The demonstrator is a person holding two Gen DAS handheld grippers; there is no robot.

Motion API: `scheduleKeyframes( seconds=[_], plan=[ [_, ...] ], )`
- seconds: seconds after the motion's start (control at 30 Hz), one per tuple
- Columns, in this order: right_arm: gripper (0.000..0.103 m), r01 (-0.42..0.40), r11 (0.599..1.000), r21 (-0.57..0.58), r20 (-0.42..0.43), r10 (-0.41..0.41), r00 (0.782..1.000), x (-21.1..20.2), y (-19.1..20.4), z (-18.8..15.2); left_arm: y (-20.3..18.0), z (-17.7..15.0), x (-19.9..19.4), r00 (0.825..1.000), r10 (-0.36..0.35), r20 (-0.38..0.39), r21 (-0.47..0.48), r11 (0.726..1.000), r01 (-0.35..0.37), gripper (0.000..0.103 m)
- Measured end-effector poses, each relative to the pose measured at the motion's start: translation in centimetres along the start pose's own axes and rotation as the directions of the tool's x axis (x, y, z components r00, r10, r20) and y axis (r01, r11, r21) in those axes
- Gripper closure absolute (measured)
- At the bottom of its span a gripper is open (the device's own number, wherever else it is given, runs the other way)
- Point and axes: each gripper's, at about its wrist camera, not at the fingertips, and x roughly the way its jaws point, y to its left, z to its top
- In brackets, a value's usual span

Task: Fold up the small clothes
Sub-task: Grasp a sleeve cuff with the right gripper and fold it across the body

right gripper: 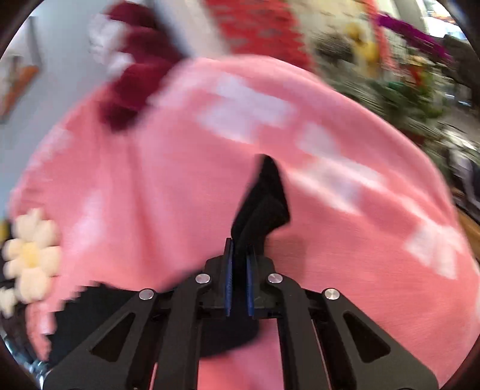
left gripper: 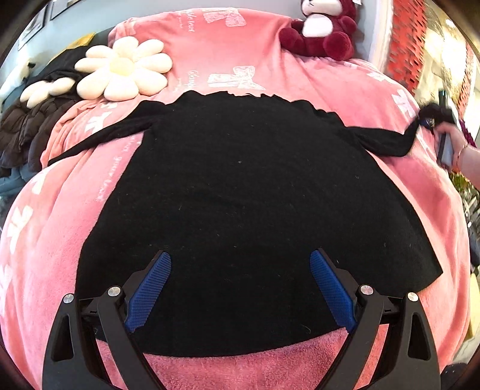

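Item one: black long-sleeved top, spread flat on my pink blanket across the bed, hem nearest me, neckline at the far side, both sleeves stretched out left and right.

Item two: my left hand-held gripper, jaws wide apart, hanging over the near hem of the top with nothing between its blue pads; I cannot tell whether they touch the cloth.

Item three: my right hand-held gripper, far right in the left wrist view, jaws closed down on the cuff of the right sleeve. In its own blurred view the black cloth stands up from between the nearly meeting pads, above the blanket.

Item four: a bare forearm at the right edge, behind that gripper.

Item five: white flower cushion, far left on the blanket, a second one beside it further left.

Item six: dark red and white plush bear, far right at the head of the bed.

Item seven: dark jackets heaped at the left edge.
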Motion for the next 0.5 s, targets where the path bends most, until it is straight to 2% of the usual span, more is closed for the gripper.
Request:
scheduleKeyframes(
  seconds=[0.07, 0.1, 0.17, 0.23, 0.27, 0.3, 0.37, 0.4, 0.47, 0.5],
  plan=[
    [0.097, -0.123, 0.991, -0.053, -0.010, 0.123, 0.992, -0.2, 5.5, 0.1, 0.5, 0.1, -0.2, 1.000, -0.006, 0.003, -0.025, 1.000, 0.006, 0.011],
    [0.097, -0.193, 0.977, -0.086, -0.031, 0.191, 0.981, -0.1, 9.0, -0.2, 0.7, 0.1, -0.3, 1.000, -0.005, 0.007, -0.035, 0.999, 0.006, 0.011],
    [0.097, -0.294, 0.946, -0.132, -0.087, 0.285, 0.955, 0.4, 15.2, -1.7, 1.2, 0.3, -0.4, 1.000, -0.007, 0.011, -0.057, 0.998, 0.008, 0.011],
    [0.097, -0.379, 0.907, -0.183, -0.169, 0.350, 0.921, 1.8, 22.1, -5.0, 1.8, 0.3, -0.5, 1.000, -0.014, 0.011, -0.084, 0.996, 0.015, 0.011],
    [0.097, -0.402, 0.893, -0.201, -0.204, 0.363, 0.909, 2.4, 24.2, -6.4, 2.0, 0.4, -0.5, 1.000, -0.020, 0.008, -0.099, 0.995, 0.021, 0.011],
    [0.097, -0.428, 0.875, -0.229, -0.259, 0.369, 0.893, 3.4, 27.3, -9.0, 2.2, 0.4, -0.5, 1.000, -0.026, 0.006, -0.111, 0.993, 0.027, 0.011],
    [0.094, -0.455, 0.851, -0.264, -0.341, 0.359, 0.869, 5.1, 31.1, -13.6, 2.8, 0.4, -0.4, 0.999, -0.042, 0.005, -0.140, 0.989, 0.042, 0.011],
    [0.093, -0.470, 0.840, -0.273, -0.403, 0.344, 0.848, 6.4, 32.8, -16.8, 3.1, 0.4, -0.4, 0.999, -0.043, 0.004, -0.152, 0.987, 0.043, 0.011],
    [0.090, -0.476, 0.833, -0.281, -0.504, 0.294, 0.812, 8.3, 34.4, -21.2, 3.4, 0.3, -0.3, 0.999, -0.047, 0.001, -0.168, 0.985, 0.047, 0.011],
    [0.090, -0.461, 0.835, -0.301, -0.536, 0.251, 0.806, 8.8, 34.7, -23.2, 3.5, 0.3, -0.2, 0.999, -0.048, -0.001, -0.173, 0.984, 0.047, 0.011]
  ],
)
